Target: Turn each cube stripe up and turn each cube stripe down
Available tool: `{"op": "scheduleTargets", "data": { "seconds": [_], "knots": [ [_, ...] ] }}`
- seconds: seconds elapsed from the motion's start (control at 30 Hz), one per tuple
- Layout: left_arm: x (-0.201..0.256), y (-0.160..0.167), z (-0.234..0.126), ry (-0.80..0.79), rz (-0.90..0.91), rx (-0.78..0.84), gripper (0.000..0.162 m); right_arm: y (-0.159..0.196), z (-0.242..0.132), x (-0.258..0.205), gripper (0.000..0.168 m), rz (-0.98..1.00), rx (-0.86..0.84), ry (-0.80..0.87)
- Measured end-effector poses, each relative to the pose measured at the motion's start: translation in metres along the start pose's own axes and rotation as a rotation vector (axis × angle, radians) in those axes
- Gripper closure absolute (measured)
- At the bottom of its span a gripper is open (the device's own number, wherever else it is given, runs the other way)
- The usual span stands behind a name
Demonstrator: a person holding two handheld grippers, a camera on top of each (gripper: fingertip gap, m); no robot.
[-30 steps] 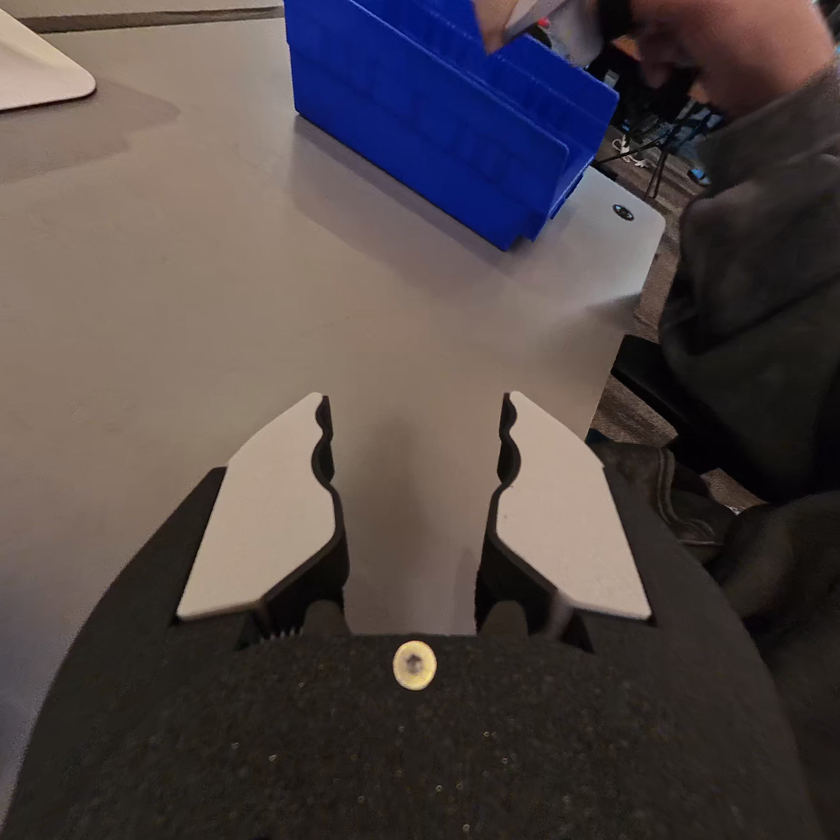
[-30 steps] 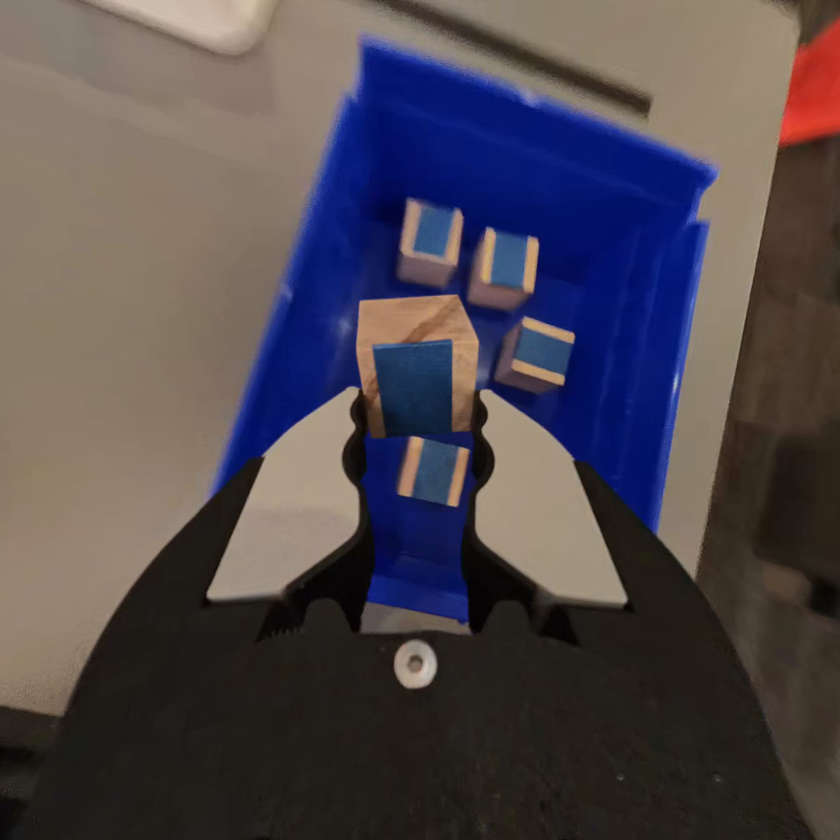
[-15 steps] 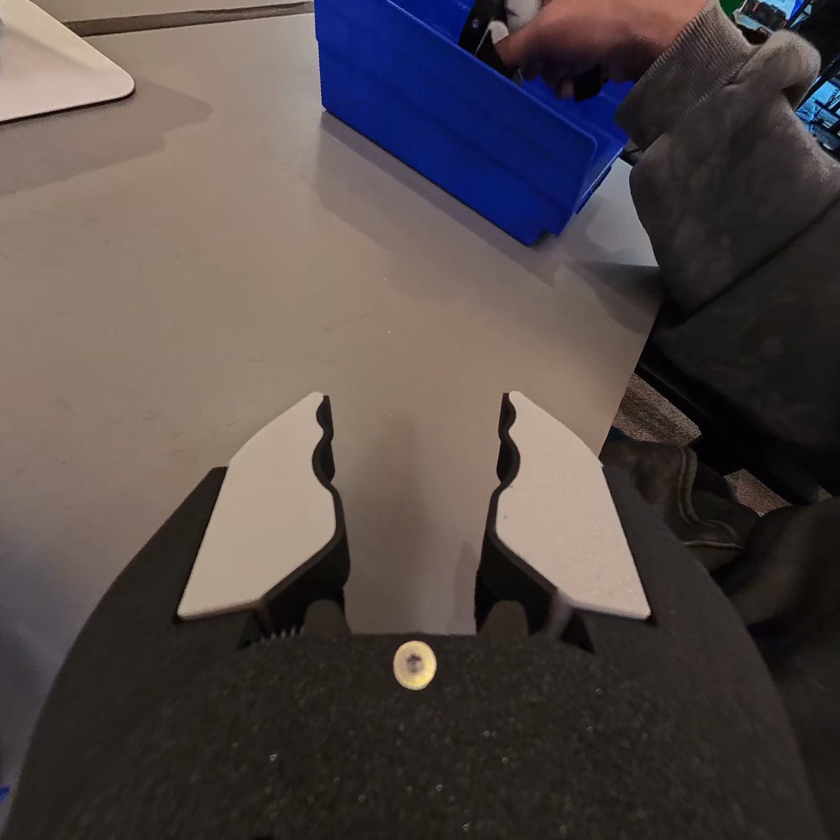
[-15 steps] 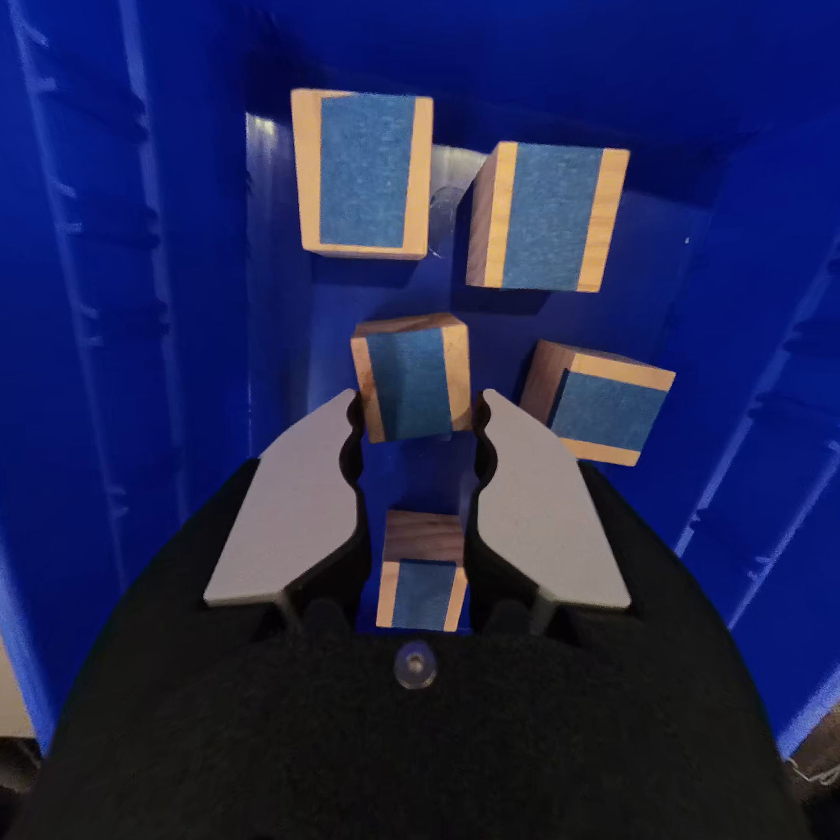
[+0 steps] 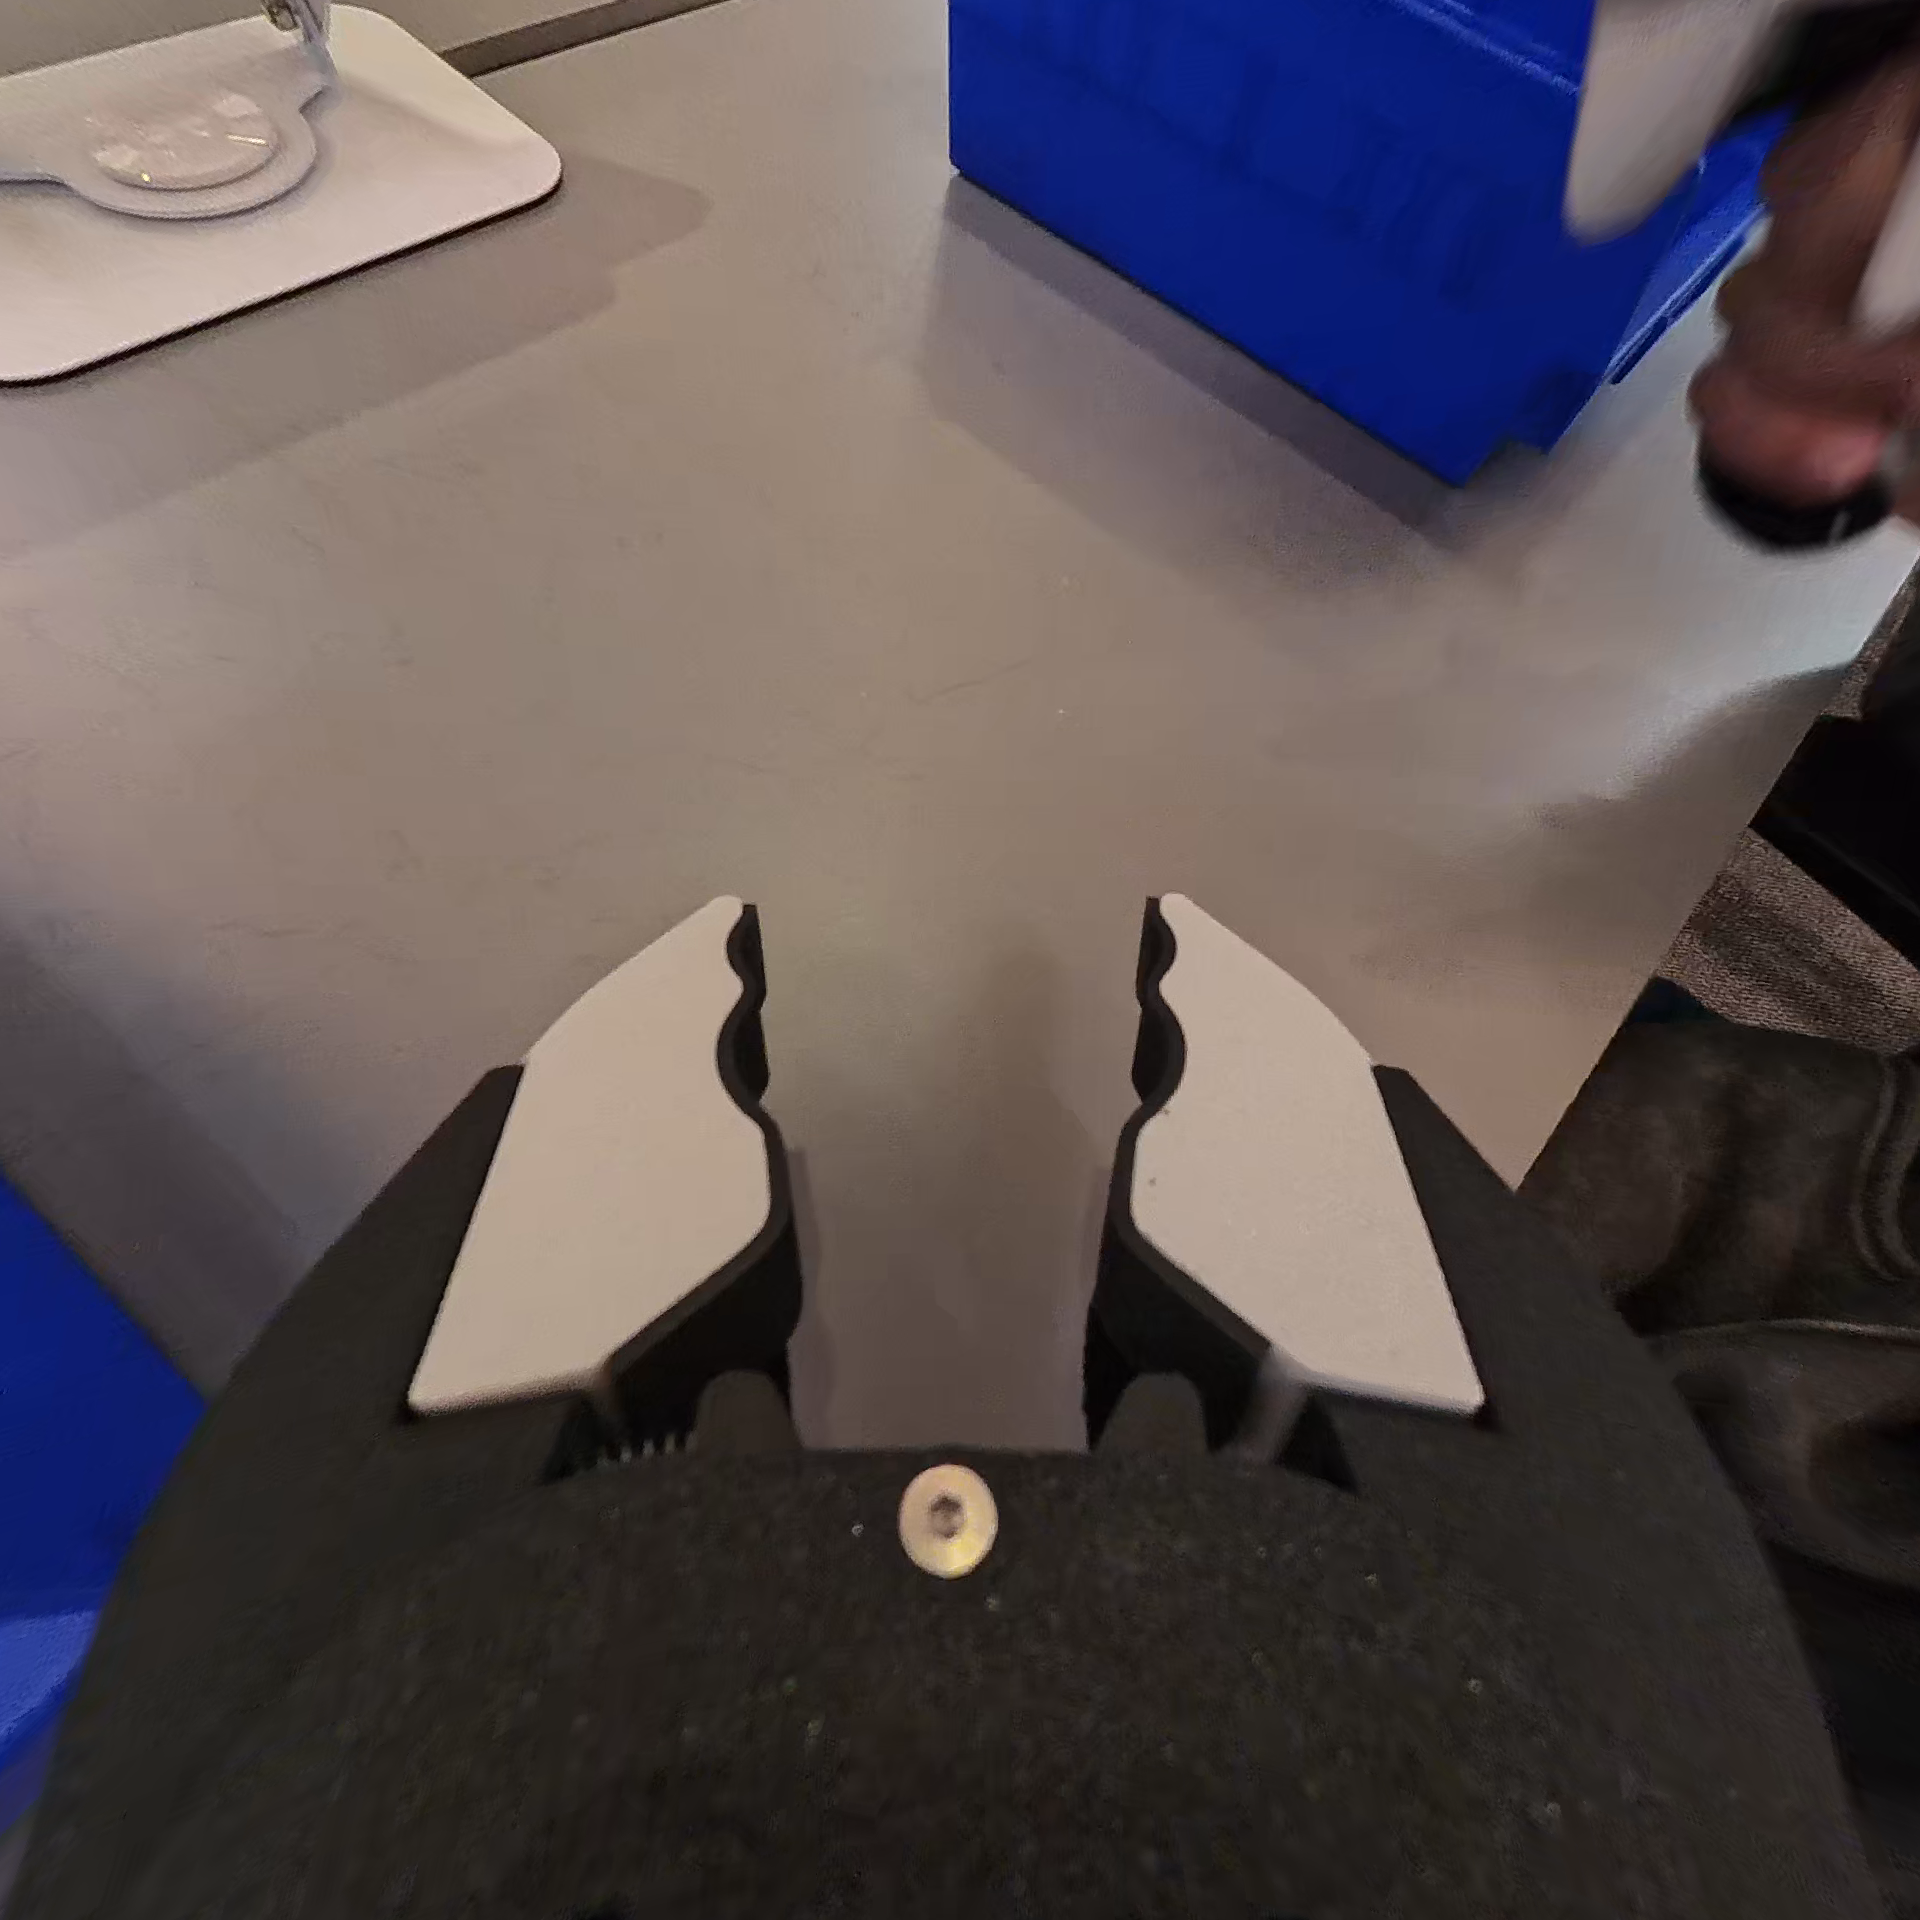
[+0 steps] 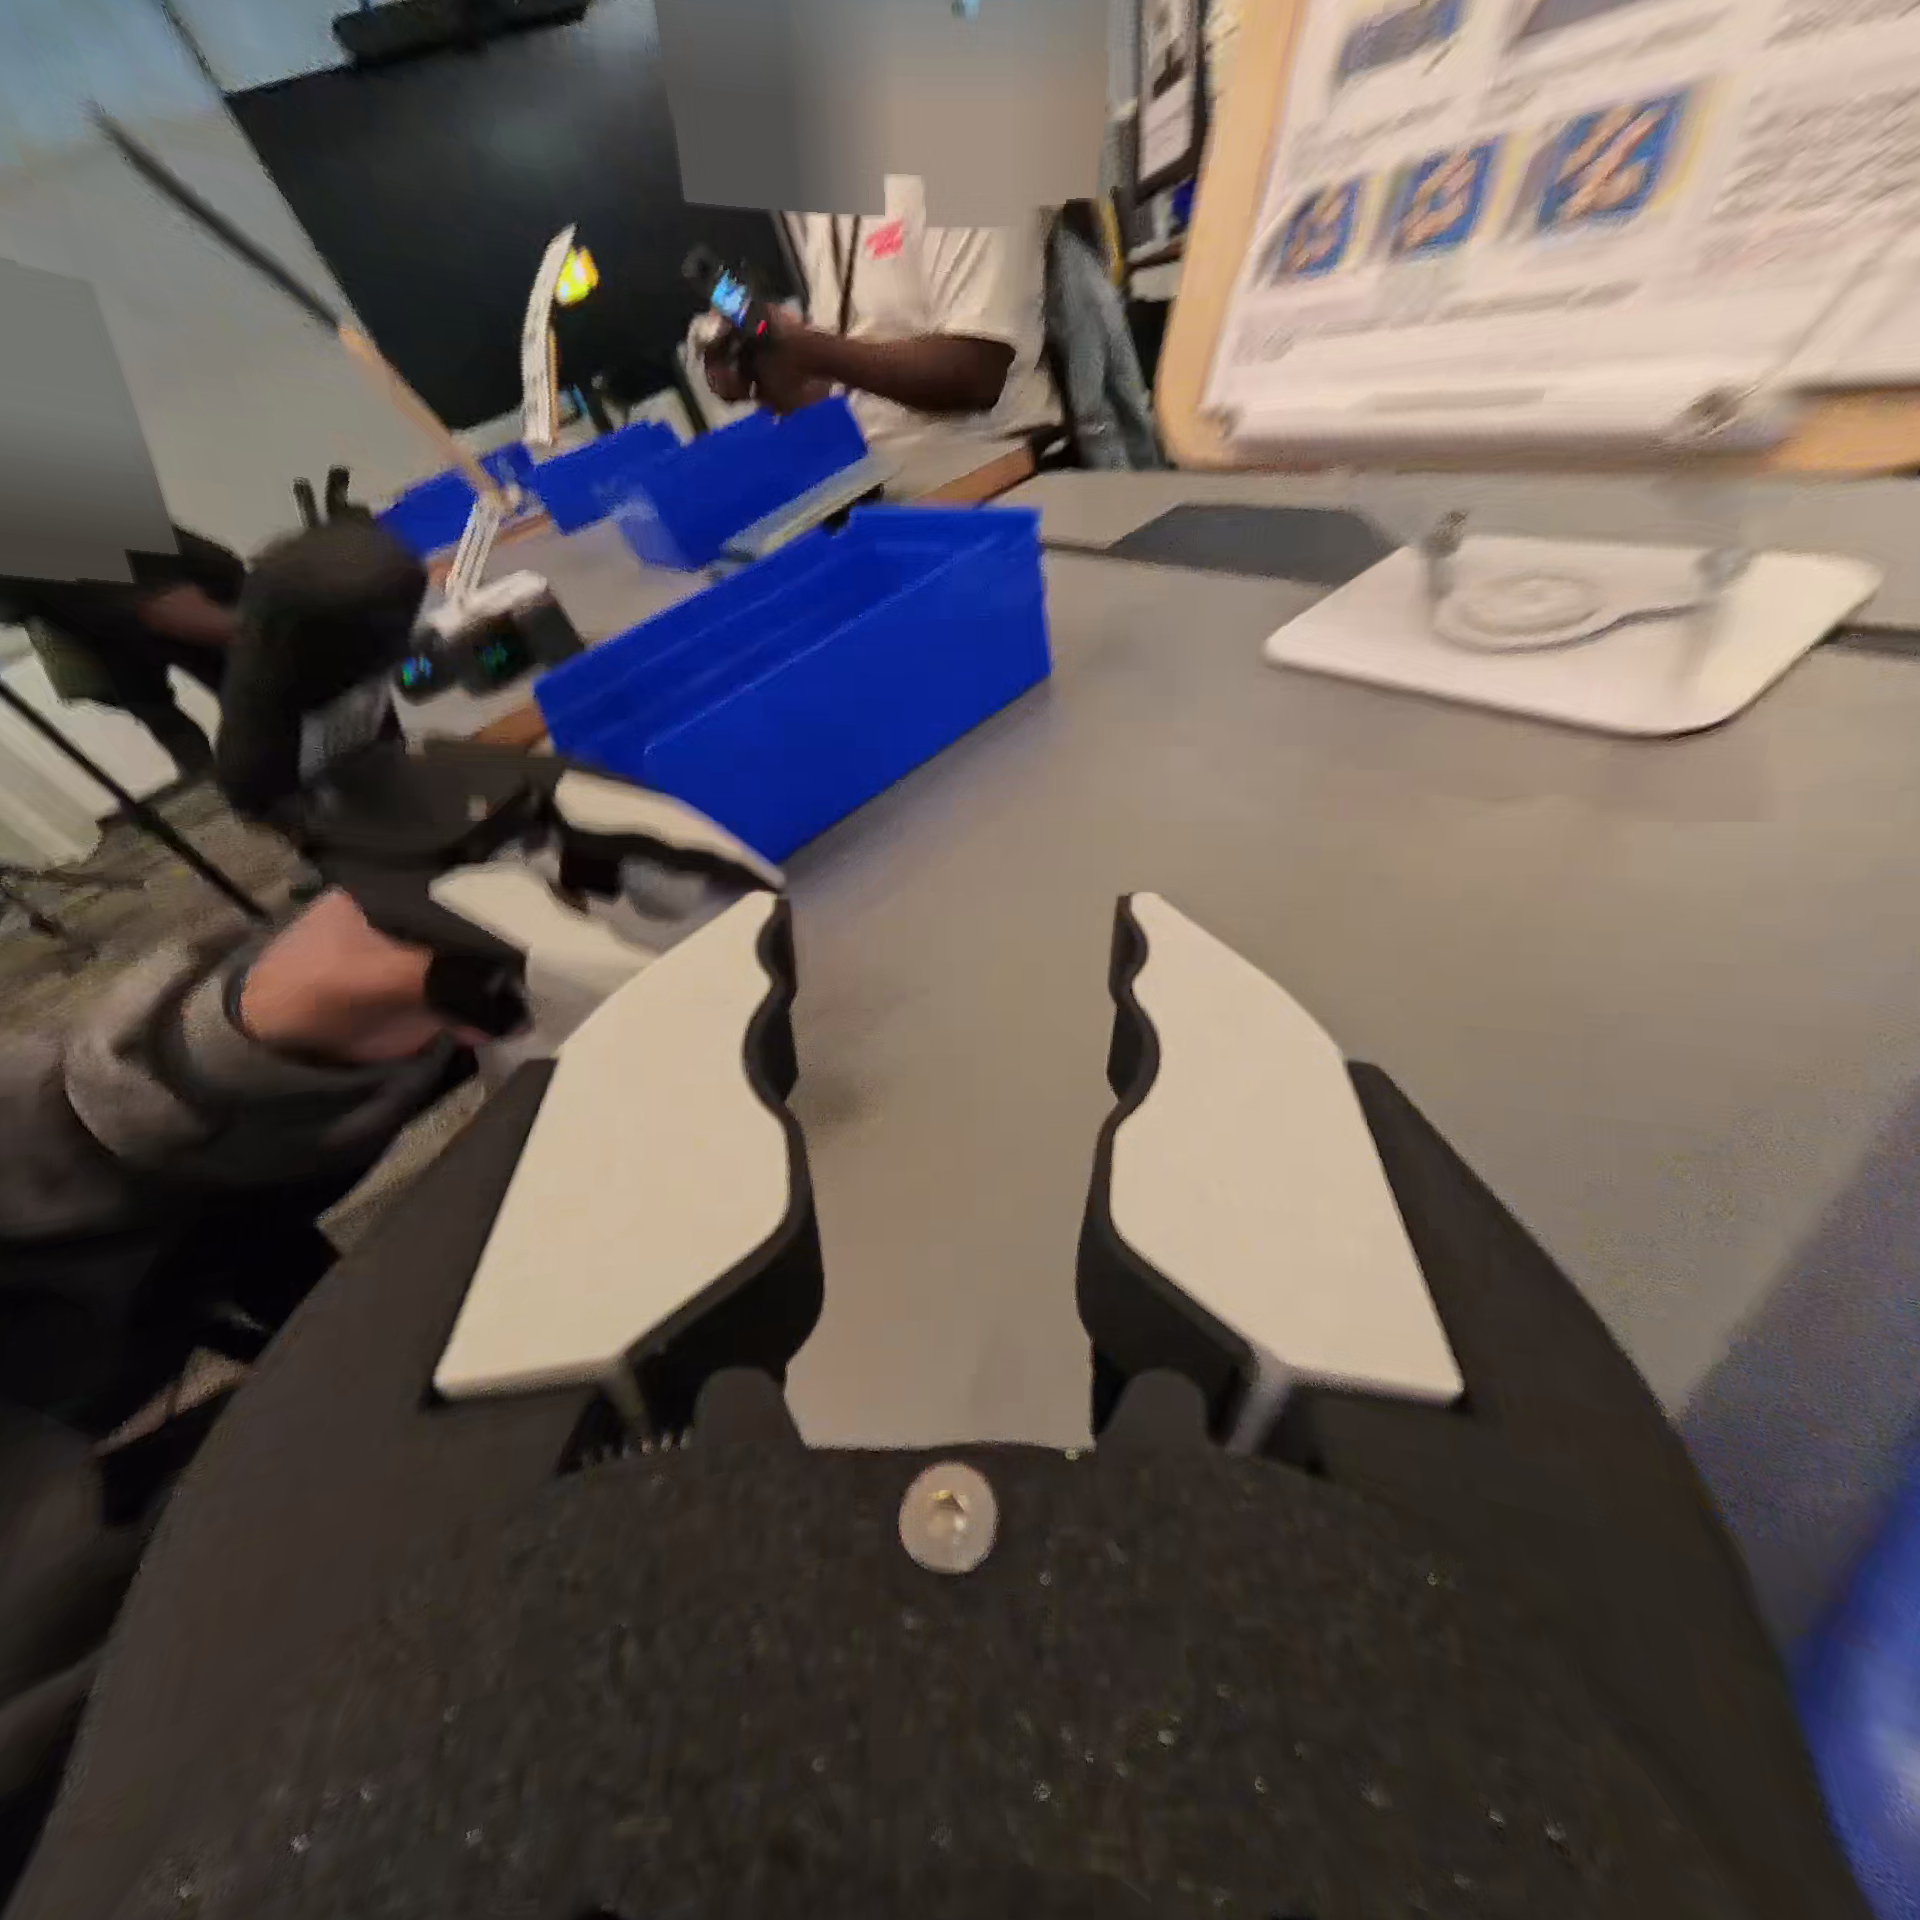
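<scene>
No cube shows in either view. My left gripper point(image 5: 951, 925) is open and empty, low over the grey table point(image 5: 727, 644). A blue bin point(image 5: 1299, 208) stands ahead of it at the upper right; its inside is hidden. My right gripper point(image 6: 951, 920) is open and empty over the same table point(image 6: 1351, 883). It faces across the table towards another blue bin point(image 6: 810, 675). In the right wrist view the left gripper point(image 6: 613, 862) shows at the left, held by a hand point(image 6: 312, 997) in a grey sleeve. A blurred hand point(image 5: 1808, 395) shows at the right edge of the left wrist view.
A white stand base point(image 5: 260, 208) lies on the table at the back; it also shows in the right wrist view point(image 6: 1579, 623). A blue shape point(image 5: 73, 1455) sits at my lower left. The table edge point(image 5: 1704, 914) runs on the right. People, more blue bins point(image 6: 727, 468) and a poster board point(image 6: 1558, 208) stand beyond.
My right gripper let go of the cube inside the blue bin, came out of the bin and swung to face across the table. The left gripper shifted slightly and stayed open.
</scene>
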State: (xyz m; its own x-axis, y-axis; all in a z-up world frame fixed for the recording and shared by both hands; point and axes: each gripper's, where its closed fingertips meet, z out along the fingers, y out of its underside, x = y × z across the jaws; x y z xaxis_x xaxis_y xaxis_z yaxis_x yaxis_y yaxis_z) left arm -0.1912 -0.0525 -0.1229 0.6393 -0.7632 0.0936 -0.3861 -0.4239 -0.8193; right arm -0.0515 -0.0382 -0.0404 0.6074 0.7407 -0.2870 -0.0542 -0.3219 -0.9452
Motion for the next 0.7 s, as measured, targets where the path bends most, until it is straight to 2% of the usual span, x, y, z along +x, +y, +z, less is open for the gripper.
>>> {"op": "scheduleTargets", "data": {
  "seconds": [0.07, 0.2, 0.5, 0.6, 0.7],
  "knots": [
    [0.001, 0.001, 0.0, -0.009, 0.009, -0.006, 0.094, 0.032, 0.012, -0.016, 0.109, -0.057, -0.038, 0.015],
    [0.002, 0.002, -0.001, -0.027, 0.036, -0.012, 0.094, 0.06, 0.024, -0.028, 0.113, -0.099, -0.108, 0.027],
    [0.009, 0.004, -0.002, 0.01, 0.013, -0.035, 0.092, 0.072, 0.028, -0.03, 0.114, -0.054, -0.141, 0.009],
    [-0.001, -0.017, -0.026, -0.019, 0.0, -0.011, 0.092, 0.075, 0.028, -0.029, 0.114, -0.053, -0.163, 0.019],
    [-0.064, -0.057, -0.074, -0.19, -0.086, 0.082, 0.108, 0.076, 0.029, -0.032, 0.114, -0.057, -0.172, 0.016]
  ]
}}
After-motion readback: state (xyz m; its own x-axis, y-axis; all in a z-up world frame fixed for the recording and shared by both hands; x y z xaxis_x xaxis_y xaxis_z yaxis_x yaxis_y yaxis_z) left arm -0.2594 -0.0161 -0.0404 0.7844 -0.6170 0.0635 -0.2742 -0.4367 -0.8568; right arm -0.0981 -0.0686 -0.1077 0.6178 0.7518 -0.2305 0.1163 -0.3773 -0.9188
